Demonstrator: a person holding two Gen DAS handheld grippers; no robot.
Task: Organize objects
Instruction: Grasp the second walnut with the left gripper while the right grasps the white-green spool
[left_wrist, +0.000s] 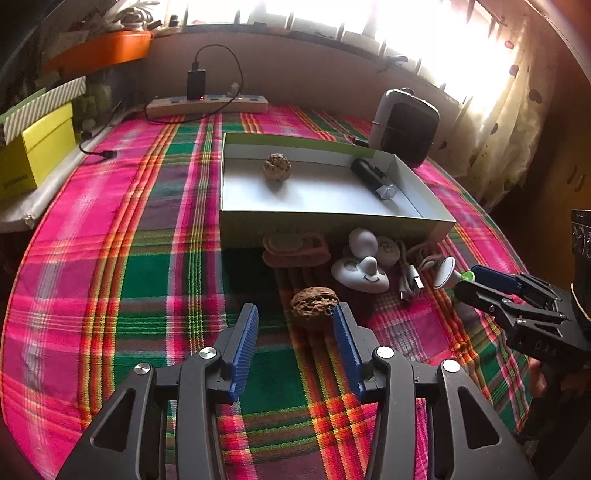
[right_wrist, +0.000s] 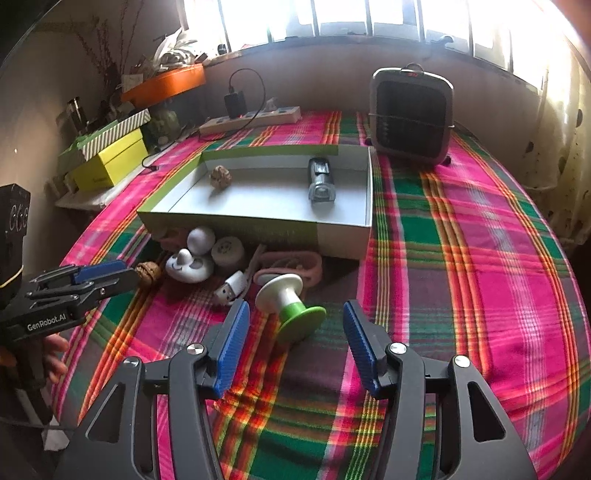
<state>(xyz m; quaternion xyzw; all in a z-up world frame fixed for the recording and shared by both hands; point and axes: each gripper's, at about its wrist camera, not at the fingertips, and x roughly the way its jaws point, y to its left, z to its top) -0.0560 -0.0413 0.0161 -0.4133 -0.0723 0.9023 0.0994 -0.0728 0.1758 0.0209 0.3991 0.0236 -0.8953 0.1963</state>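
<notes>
A shallow white box (left_wrist: 424, 184) (right_wrist: 343, 236) with green trim lies on the plaid cloth and holds a walnut (left_wrist: 277, 167) (right_wrist: 220, 177) and a black flashlight (left_wrist: 373, 177) (right_wrist: 321, 181). In front of it lie a second walnut (left_wrist: 314, 302) (right_wrist: 149, 272), a white toy (left_wrist: 360, 275) (right_wrist: 188, 266), a white USB cable (left_wrist: 412, 280) (right_wrist: 231, 288), a pink band (left_wrist: 295, 249) (right_wrist: 291, 264) and a white-green spool (right_wrist: 288, 301) (left_wrist: 452, 273). My left gripper (left_wrist: 297, 319) is open just before the second walnut. My right gripper (right_wrist: 295, 317) is open around the spool's green end.
A dark space heater (left_wrist: 404, 127) (right_wrist: 412, 116) stands behind the box at right. A power strip (left_wrist: 207, 103) (right_wrist: 251, 118) with a charger lies at the back. Yellow and striped boxes (left_wrist: 37, 147) (right_wrist: 110, 155) sit at the left edge.
</notes>
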